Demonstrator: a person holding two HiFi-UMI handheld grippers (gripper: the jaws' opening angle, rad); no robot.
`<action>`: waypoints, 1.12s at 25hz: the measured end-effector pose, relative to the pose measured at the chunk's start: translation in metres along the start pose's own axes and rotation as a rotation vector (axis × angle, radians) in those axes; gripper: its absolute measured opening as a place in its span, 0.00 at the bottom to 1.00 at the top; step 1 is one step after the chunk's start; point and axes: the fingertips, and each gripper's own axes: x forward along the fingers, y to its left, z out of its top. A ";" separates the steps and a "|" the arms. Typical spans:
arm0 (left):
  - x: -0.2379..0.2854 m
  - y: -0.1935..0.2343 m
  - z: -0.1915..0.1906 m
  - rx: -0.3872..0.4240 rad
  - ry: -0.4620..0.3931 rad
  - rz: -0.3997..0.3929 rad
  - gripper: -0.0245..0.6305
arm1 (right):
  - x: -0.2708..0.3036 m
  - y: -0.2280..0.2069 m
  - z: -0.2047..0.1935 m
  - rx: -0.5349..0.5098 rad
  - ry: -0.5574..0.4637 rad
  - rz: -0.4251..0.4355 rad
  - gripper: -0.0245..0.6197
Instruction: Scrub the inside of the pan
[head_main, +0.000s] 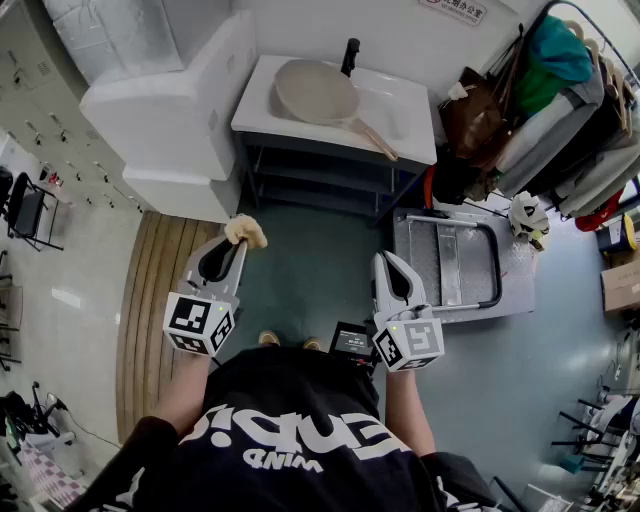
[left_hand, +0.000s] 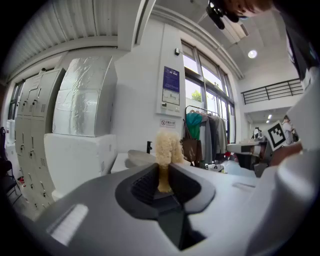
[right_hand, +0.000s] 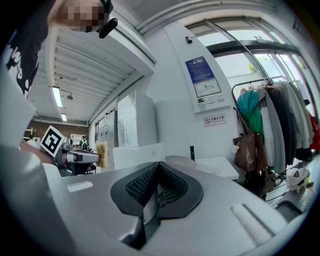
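Observation:
A beige pan (head_main: 318, 94) lies on the white table (head_main: 407, 125) ahead, its wooden handle (head_main: 378, 140) pointing to the front right. In the left gripper view the pan (left_hand: 140, 159) shows far off past the jaws. My left gripper (head_main: 240, 241) is shut on a tan fluffy scrubber (head_main: 245, 231), which sticks up between the jaws (left_hand: 166, 150). My right gripper (head_main: 389, 259) is shut with nothing in it; its jaws meet in the right gripper view (right_hand: 159, 166). Both grippers hang well short of the table, over the floor.
A large white cabinet (head_main: 175, 110) stands left of the table. A folded metal step ladder (head_main: 455, 265) lies on the floor at the right. A clothes rack with bags and coats (head_main: 560, 110) fills the far right. A black faucet-like post (head_main: 350, 55) rises behind the pan.

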 end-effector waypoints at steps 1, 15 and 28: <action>0.001 -0.001 0.000 0.000 0.001 -0.003 0.12 | 0.000 -0.001 0.000 0.001 -0.001 0.000 0.05; 0.004 0.007 -0.001 0.008 0.005 -0.048 0.12 | 0.011 0.016 0.005 0.001 -0.010 0.002 0.05; 0.003 0.034 -0.005 0.031 0.005 -0.114 0.12 | 0.023 0.042 0.006 -0.045 0.004 -0.030 0.05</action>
